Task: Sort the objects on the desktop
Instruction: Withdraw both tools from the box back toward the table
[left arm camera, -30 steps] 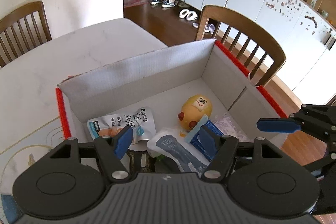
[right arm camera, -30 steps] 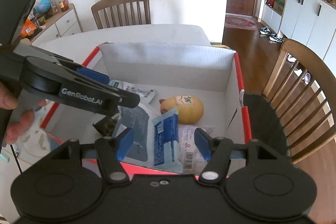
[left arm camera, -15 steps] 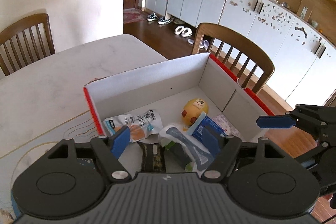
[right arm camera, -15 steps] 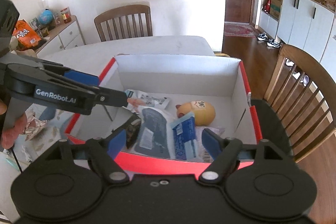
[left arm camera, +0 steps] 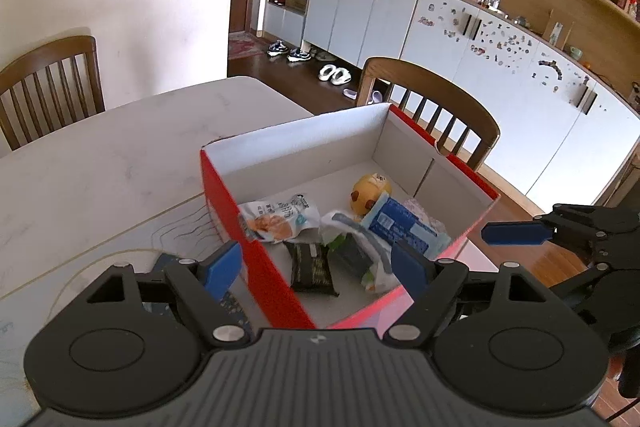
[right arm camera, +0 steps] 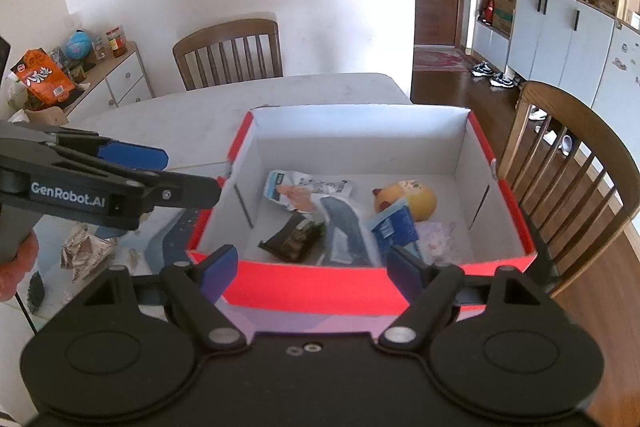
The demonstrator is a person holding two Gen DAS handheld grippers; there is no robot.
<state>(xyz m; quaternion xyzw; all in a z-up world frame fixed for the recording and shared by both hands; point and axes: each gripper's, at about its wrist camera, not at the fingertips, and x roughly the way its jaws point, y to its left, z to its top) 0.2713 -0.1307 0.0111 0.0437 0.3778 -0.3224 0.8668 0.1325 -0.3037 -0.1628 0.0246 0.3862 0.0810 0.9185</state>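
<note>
Red cardboard box (right arm camera: 312, 287) on table, just beyond both jaws; holds soft snack packets, a blue wrapped pack (right arm camera: 394, 229), a yellow toy (right arm camera: 416, 199). Light, crinkly, slippery: pinch by an edge. Left gripper (left arm camera: 316, 267), right gripper (right arm camera: 312, 267): jaws spread, just opened, empty. Legible: "GenRobot.AI".

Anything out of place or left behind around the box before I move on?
One crumpled wrapper lies on the table outside the red box, left of it in the right wrist view, while the other packets sit inside. The blue packet leans tilted against the yellow toy. Nothing looks spilled or damaged.
</note>
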